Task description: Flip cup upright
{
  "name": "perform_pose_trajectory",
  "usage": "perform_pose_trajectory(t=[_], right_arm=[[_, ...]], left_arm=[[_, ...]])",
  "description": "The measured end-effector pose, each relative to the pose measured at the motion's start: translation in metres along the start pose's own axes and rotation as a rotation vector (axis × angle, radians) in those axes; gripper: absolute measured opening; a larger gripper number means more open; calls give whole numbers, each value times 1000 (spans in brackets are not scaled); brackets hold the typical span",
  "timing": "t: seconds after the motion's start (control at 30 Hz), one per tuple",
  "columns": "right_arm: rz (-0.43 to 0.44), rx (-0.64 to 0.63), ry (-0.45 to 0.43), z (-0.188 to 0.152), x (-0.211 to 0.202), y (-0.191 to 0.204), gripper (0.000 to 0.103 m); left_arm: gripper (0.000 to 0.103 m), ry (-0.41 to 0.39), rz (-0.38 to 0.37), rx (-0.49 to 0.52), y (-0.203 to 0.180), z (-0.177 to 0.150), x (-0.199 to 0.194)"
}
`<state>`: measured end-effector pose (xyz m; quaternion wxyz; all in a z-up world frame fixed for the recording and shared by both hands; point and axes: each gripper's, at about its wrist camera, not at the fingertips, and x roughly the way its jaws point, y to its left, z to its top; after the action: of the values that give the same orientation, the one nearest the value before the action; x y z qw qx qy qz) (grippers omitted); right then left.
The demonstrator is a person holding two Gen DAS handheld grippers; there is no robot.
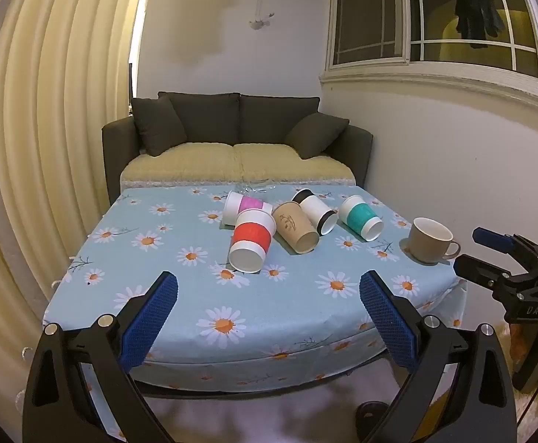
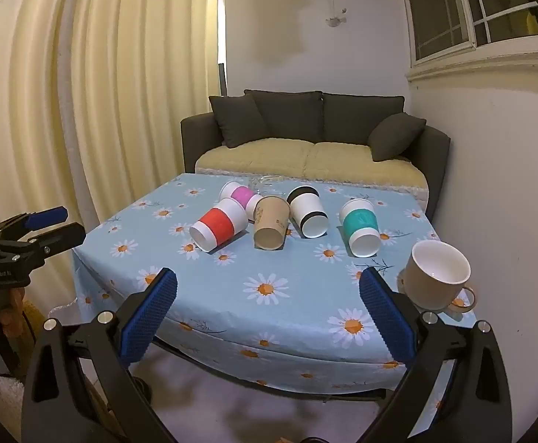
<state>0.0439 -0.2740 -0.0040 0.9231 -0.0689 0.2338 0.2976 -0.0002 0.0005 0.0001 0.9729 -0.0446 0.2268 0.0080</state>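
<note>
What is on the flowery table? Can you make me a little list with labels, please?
table: daisy tablecloth
lying on their sides: red cup, pink cup, brown cup, black-banded cup, teal cup
already upright: beige mug, handle to the right
left gripper: open, holding nothing, short of the cups
right gripper: open, holding nothing, short of the cups
behind the table: dark sofa

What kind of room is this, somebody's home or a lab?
Most likely a home living room: a dark sofa with cushions stands behind the table's daisy tablecloth, cream curtains hang at the left, and a window sits in the wall at the right.
</note>
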Motion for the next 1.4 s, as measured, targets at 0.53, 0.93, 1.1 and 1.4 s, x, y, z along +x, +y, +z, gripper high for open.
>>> perform_pose_trajectory(t=[0.53,0.93,1.1,1.4], right_arm=[[-4,-5,-11,0,-2,-2,98],[-4,-2,-9,2,-4,-1,98],[-3,-1,-10,1,-3,-1,98],[-3,-3,-5,0,-1,-1,98]], left_arm=[[96,8,-3,9,-3,2,0],[96,6,5,13,-8,0,0],[97,9,4,14,-10,-1,0],[97,10,0,11,-7,-1,1]])
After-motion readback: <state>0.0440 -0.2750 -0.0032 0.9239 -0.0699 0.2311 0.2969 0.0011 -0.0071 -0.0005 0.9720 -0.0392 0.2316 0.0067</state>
